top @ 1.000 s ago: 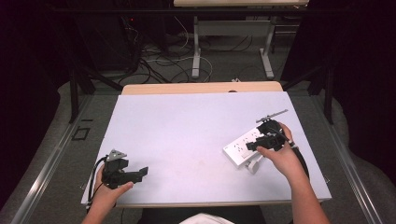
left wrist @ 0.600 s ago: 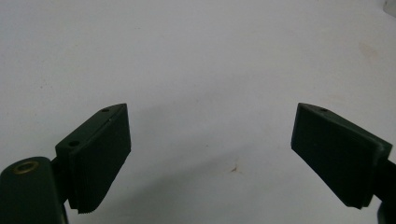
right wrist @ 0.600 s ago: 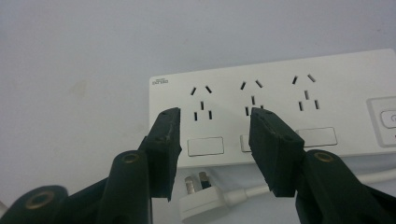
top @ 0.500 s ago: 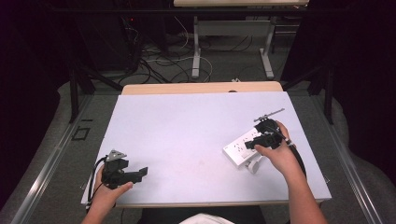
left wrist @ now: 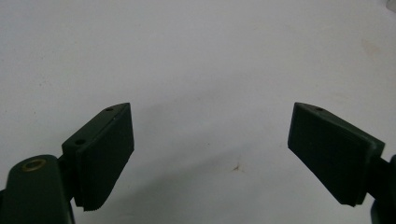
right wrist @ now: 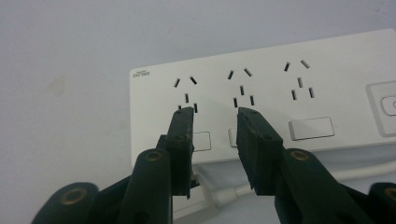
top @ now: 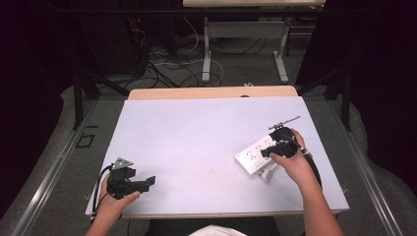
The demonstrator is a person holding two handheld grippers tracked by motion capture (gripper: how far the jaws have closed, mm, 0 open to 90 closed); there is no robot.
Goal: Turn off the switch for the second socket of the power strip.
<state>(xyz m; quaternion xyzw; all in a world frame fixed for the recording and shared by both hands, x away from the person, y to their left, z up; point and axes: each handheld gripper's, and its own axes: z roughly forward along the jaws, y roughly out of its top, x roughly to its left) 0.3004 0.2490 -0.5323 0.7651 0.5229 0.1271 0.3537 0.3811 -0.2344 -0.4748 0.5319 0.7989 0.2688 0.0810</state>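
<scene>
High view: right hand (top: 290,164) angles right gripper (top: 269,150) onto power strip (top: 252,157).

I see a white table (top: 196,132), grey floor (top: 236,73) with cables (top: 167,64), dark surroundings, another table's legs (top: 207,49) behind.

A white power strip (top: 255,156) lies flat on the pale table (top: 196,132), over on the right-hand side and set at a slant. Its top faces up, showing a row of socket groups with small rectangular switches beneath them and a larger button at one end. A white cord (right wrist: 327,179) runs beside its near edge.
</scene>
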